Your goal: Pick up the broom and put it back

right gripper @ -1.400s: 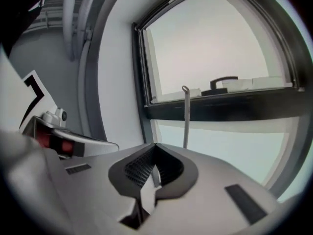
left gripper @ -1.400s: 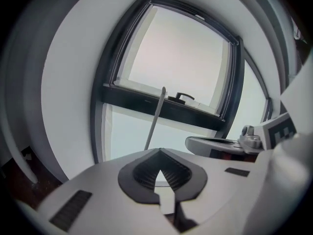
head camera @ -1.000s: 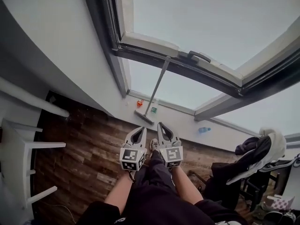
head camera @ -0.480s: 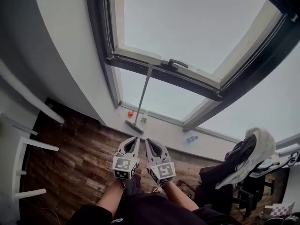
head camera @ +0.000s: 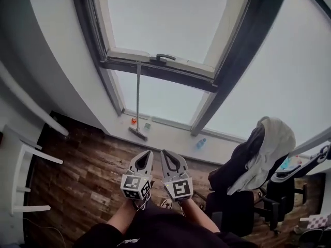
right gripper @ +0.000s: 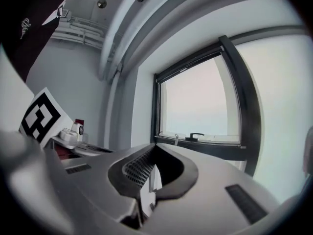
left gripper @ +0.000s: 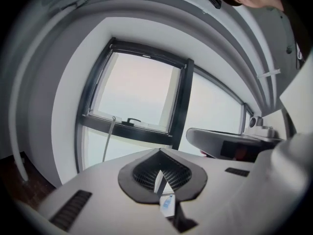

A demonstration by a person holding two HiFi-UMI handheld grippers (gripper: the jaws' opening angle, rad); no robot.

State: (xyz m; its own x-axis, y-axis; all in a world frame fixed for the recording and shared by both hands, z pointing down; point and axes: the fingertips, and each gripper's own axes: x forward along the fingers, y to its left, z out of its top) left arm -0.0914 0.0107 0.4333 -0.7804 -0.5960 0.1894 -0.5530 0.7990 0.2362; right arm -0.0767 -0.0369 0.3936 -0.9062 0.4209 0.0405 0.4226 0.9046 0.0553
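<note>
The broom (head camera: 137, 97) leans upright against the window. Its long grey handle rests on the dark window frame (head camera: 155, 68) and its head (head camera: 137, 134) sits at the foot of the wall. My left gripper (head camera: 146, 155) and right gripper (head camera: 166, 155) are side by side in front of my body, well short of the broom, both shut and holding nothing. In the left gripper view the handle (left gripper: 108, 140) shows left of the closed jaws (left gripper: 159, 153). Above the closed jaws (right gripper: 154, 148) in the right gripper view, only the handle's top (right gripper: 176, 138) is visible.
A dark office chair (head camera: 235, 200) draped with clothing (head camera: 269, 149) stands at the right. White furniture (head camera: 20, 161) is at the left. A small orange object (head camera: 133, 121), a small bottle (head camera: 147, 124) and a blue bottle (head camera: 200, 143) sit along the wall's foot. The floor (head camera: 88, 174) is dark wood.
Both grippers have moved along together, still shut and side by side. The broom now appears upright and further left in the head view, and the chair has come closer at the right.
</note>
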